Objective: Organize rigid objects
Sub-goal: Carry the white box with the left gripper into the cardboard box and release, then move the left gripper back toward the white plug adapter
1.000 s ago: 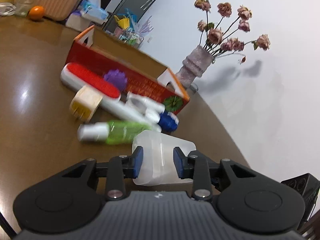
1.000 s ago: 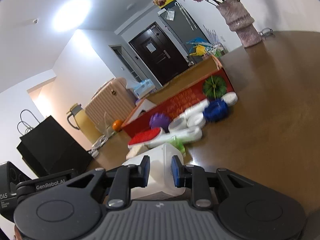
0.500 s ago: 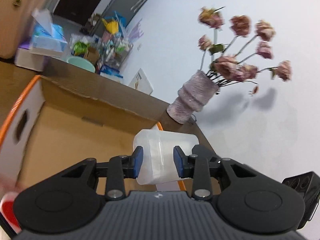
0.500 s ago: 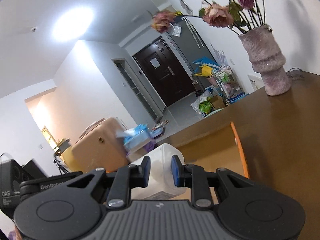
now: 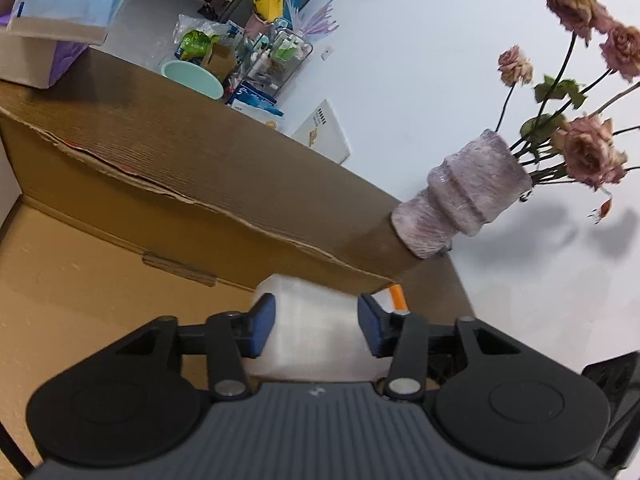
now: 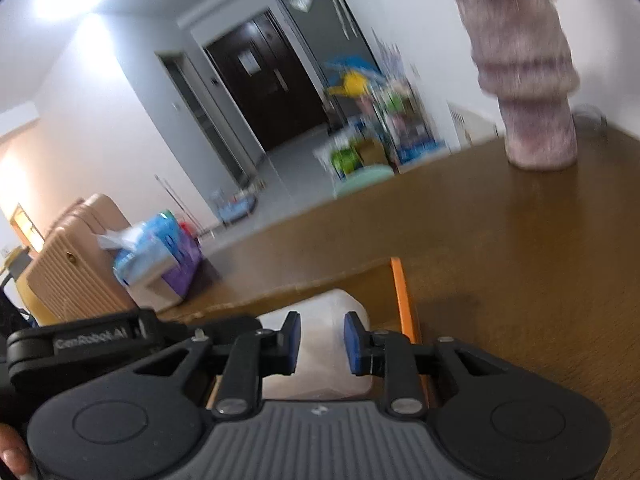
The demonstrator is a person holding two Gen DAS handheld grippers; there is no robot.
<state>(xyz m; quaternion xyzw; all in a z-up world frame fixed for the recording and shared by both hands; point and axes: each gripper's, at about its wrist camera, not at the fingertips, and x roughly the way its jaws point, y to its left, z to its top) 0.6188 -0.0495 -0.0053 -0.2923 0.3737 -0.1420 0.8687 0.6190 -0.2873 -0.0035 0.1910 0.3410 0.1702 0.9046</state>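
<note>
A translucent white plastic container [image 5: 312,332] sits low inside the cardboard box [image 5: 120,264], by its right end wall. My left gripper [image 5: 316,328] stands around the container with its blue pads spread wide, a small gap showing on each side. In the right wrist view the same container [image 6: 320,344] lies between the pads of my right gripper [image 6: 320,340], which also stands a little apart from it. The box's orange rim [image 6: 404,292] runs just right of the container.
A pinkish vase [image 5: 460,204] with dried roses stands on the brown table [image 6: 520,248] beyond the box's right end. A tissue pack [image 5: 60,12] sits past the box's far wall on the left. The left gripper's body [image 6: 80,340] shows at the right view's left edge.
Both grippers carried the container from the table over the box and down into it. The left jaws have spread wider and the right jaws have opened slightly.
</note>
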